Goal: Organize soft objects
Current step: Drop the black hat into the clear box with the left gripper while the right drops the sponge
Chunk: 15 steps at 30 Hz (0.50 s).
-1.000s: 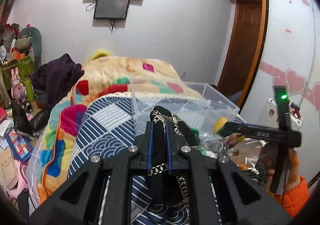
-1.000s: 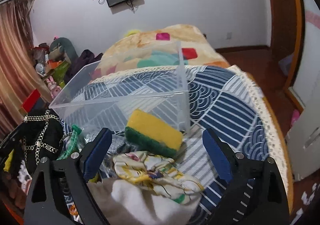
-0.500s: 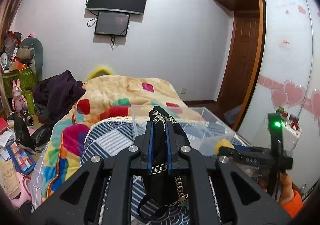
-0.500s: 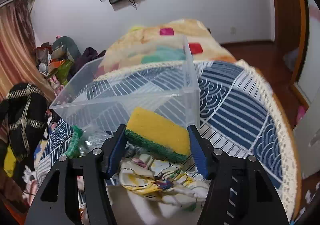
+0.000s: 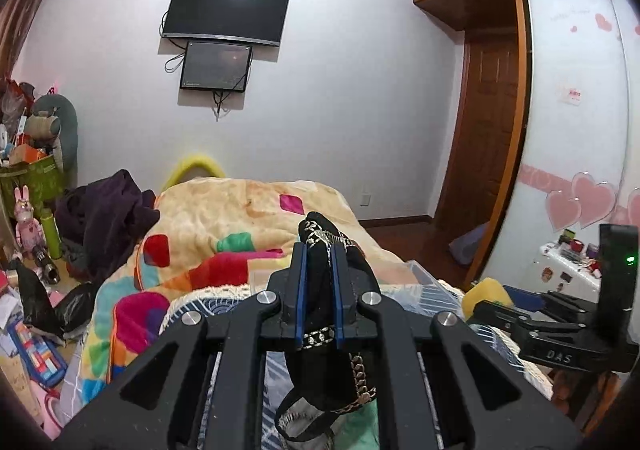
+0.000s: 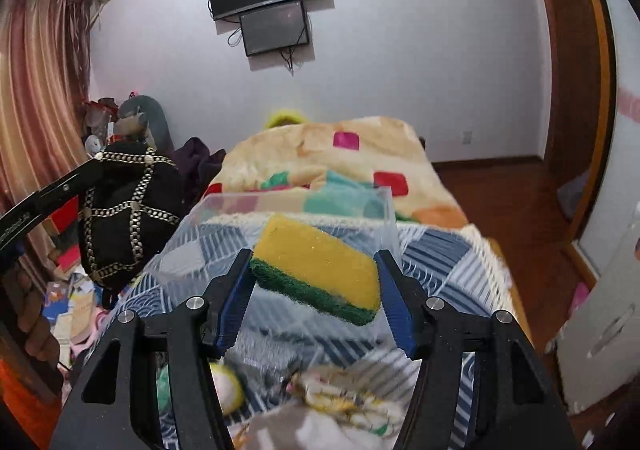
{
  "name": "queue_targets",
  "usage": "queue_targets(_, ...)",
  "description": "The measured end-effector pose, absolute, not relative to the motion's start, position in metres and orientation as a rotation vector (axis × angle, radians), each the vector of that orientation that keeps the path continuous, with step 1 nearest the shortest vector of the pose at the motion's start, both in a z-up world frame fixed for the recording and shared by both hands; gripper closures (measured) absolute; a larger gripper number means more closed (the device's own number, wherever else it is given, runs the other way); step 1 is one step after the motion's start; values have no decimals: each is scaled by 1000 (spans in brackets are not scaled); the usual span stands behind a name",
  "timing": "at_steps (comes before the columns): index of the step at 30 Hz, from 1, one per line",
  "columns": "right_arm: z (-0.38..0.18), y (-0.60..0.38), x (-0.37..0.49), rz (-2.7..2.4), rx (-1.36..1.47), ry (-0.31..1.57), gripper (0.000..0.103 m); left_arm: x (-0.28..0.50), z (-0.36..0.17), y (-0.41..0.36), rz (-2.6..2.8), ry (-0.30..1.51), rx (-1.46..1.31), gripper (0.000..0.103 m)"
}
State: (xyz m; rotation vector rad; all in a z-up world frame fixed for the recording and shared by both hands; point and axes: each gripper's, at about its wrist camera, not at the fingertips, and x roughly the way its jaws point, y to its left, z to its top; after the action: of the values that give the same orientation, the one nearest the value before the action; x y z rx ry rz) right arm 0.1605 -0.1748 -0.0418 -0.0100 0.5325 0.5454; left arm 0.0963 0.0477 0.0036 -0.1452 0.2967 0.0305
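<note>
My left gripper (image 5: 319, 262) is shut on a black cloth piece with gold chain trim (image 5: 320, 282), held up in the air; the same piece (image 6: 128, 210) hangs at the left of the right wrist view. My right gripper (image 6: 316, 274) is shut on a yellow sponge with a green scrub side (image 6: 316, 270), lifted above the clear plastic bin (image 6: 320, 202). The sponge's yellow corner (image 5: 486, 290) and the right gripper (image 5: 520, 302) also show in the left wrist view, beside the bin's rim (image 5: 424, 274).
The bin stands on a blue-and-white patterned spread (image 6: 440, 254) over a bed with a colourful blanket (image 5: 224, 222). Floral cloth (image 6: 352, 402) and other soft items lie below the right gripper. Clutter (image 5: 28, 234) lines the floor at left. A wardrobe (image 5: 576, 130) stands at right.
My right gripper closed on the sponge and lifted it off the pile toward the bin. My left gripper rose with the black chain-trimmed piece.
</note>
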Motion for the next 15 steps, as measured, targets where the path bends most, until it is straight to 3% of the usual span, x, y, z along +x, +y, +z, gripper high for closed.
queue_targets(15, -58, -130, 215, 530, -156, 644, 46, 186, -31, 46, 66, 456, -118, 93)
